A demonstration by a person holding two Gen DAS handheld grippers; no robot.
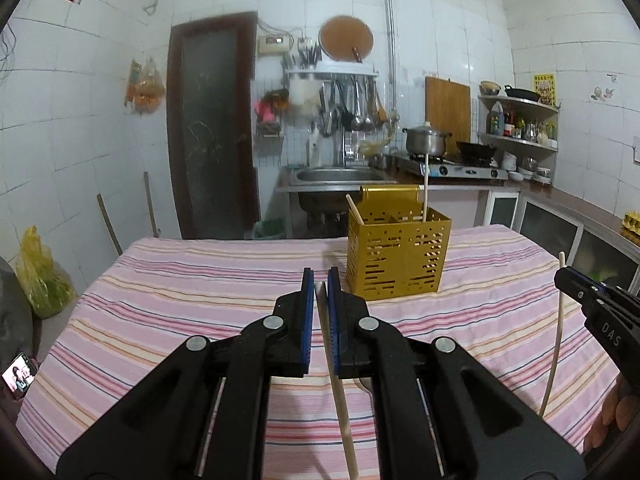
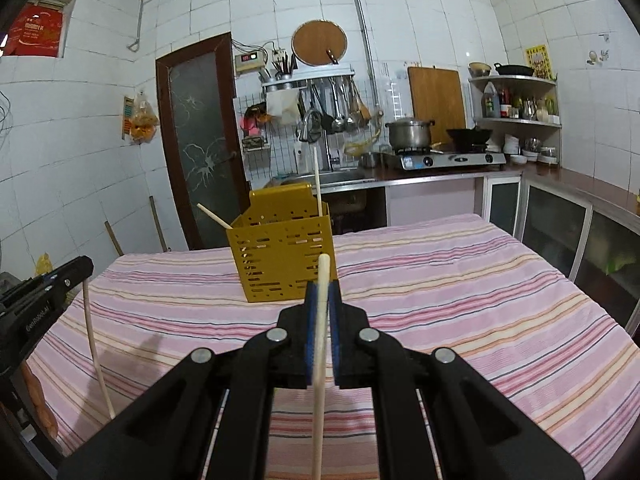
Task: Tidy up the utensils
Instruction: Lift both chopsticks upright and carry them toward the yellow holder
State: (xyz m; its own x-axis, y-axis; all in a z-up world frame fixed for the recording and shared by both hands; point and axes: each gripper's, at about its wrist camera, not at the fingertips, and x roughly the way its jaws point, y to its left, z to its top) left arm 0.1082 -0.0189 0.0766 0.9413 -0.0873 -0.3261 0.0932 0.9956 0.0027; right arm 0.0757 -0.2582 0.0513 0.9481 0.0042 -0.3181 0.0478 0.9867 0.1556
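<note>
A gold perforated utensil holder (image 1: 396, 256) (image 2: 284, 264) stands upright on the pink striped tablecloth (image 1: 180, 300) (image 2: 460, 280). Two pale chopsticks rest in it, one upright (image 1: 426, 184) (image 2: 317, 180) and one leaning left (image 1: 354, 208) (image 2: 214, 216). My left gripper (image 1: 320, 276) (image 2: 86, 264) is shut on a pale chopstick (image 1: 338, 392) (image 2: 96, 352) whose long end hangs below the pads. It hovers in front of the holder, slightly to its left. My right gripper (image 2: 322, 288) (image 1: 562, 276) is shut on another chopstick (image 2: 320, 360) (image 1: 554, 360), just short of the holder's front right corner.
Beyond the table are a sink (image 1: 336, 176), a gas stove with a steel pot (image 2: 408, 132) and a wok, hanging ladles, and corner shelves. A dark door (image 1: 212, 128) stands at the back left. A yellow bag (image 1: 38, 272) and a phone (image 1: 18, 372) lie left of the table.
</note>
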